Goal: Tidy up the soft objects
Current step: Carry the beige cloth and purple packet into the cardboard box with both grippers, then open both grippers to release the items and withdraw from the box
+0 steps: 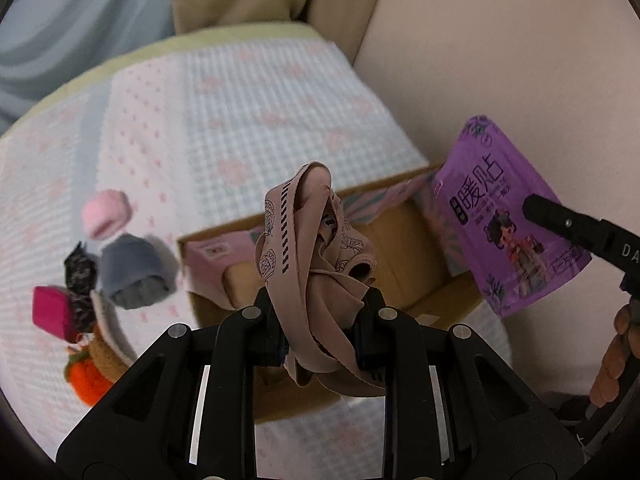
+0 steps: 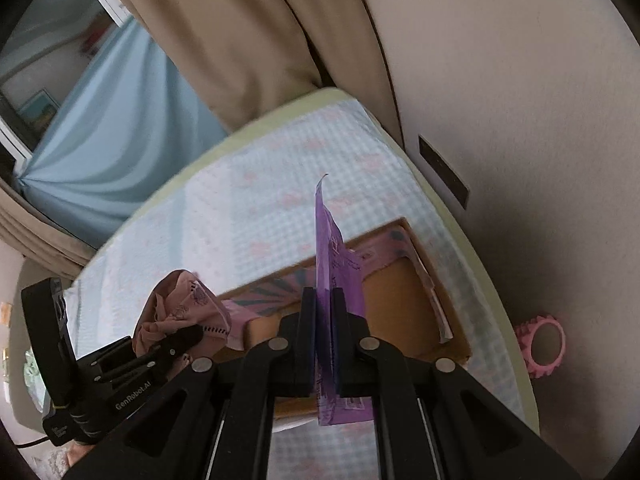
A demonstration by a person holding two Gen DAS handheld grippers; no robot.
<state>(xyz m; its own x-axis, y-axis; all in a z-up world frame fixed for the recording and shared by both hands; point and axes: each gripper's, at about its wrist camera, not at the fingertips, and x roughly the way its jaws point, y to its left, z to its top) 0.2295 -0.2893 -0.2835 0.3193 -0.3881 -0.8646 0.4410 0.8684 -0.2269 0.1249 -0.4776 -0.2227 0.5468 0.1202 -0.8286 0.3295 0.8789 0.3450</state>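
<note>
My left gripper point(image 1: 318, 300) is shut on a crumpled beige printed cloth point(image 1: 316, 240) and holds it above an open cardboard box point(image 1: 404, 256) on the bed. The cloth also shows in the right wrist view point(image 2: 180, 312). My right gripper point(image 2: 323, 300) is shut on a flat purple heat-patch packet point(image 2: 332, 256) and holds it upright over the box point(image 2: 400, 300). In the left wrist view the packet point(image 1: 500, 216) hangs at the right, over the box's right end. Several small soft items lie left of the box: a pink one point(image 1: 106, 212), a grey one point(image 1: 134, 272), a magenta one point(image 1: 52, 312), an orange one point(image 1: 86, 376).
The bed has a pale blue and pink checked cover point(image 1: 248, 112). A cream wall point(image 1: 500, 60) runs along its right side. Beige point(image 2: 248, 40) and blue point(image 2: 120, 128) curtains hang behind. A pink toothed ring point(image 2: 542, 344) lies on the floor beside the bed.
</note>
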